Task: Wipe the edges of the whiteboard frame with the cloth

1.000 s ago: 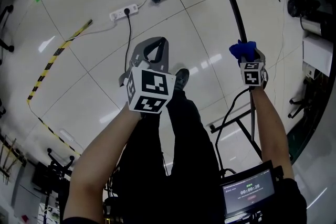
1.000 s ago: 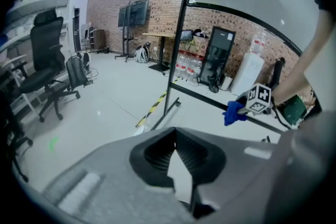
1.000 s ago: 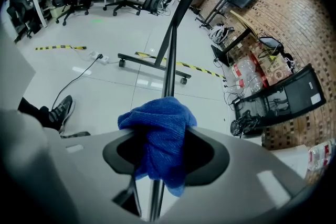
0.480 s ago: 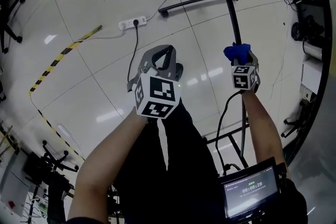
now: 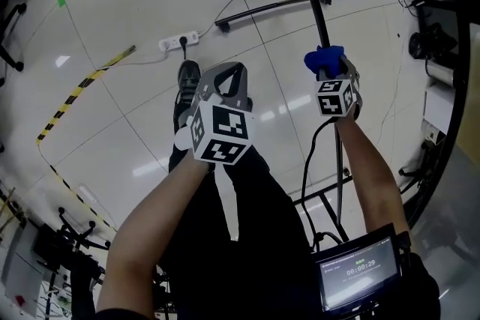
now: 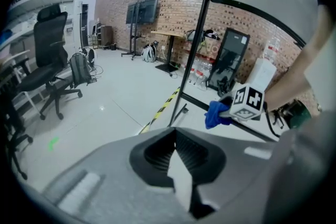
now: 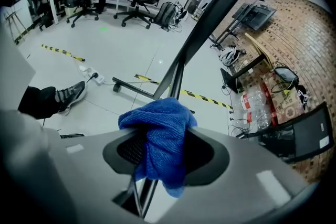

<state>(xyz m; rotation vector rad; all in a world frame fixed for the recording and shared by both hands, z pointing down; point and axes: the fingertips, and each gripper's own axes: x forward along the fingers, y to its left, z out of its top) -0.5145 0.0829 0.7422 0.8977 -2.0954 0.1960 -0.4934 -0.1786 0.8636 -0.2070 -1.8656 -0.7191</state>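
The blue cloth (image 5: 324, 58) is bunched between the jaws of my right gripper (image 5: 328, 70), which is shut on it. In the right gripper view the cloth (image 7: 157, 118) lies against the black whiteboard frame bar (image 7: 210, 13), which runs diagonally behind it and reappears below the jaws. In the head view the frame's upright post (image 5: 321, 22) is just beyond the cloth. My left gripper (image 5: 227, 75) hangs to the left of the frame with its jaws shut and empty, touching nothing. From the left gripper view (image 6: 177, 140) I see the cloth (image 6: 215, 114) and the black post (image 6: 197, 44) to the right.
A white power strip (image 5: 178, 41) with its cable and yellow-black tape (image 5: 82, 86) lie on the glossy floor. The person's shoe (image 5: 186, 82) is left of my left gripper. A small screen (image 5: 356, 273) sits at the person's waist. Office chairs (image 6: 50, 60) stand far left; bottles (image 7: 257, 107) by the brick wall.
Both grippers have shifted left and slightly up in the head view. The right one carried the cloth along the frame. A shoe has come into view at the left.
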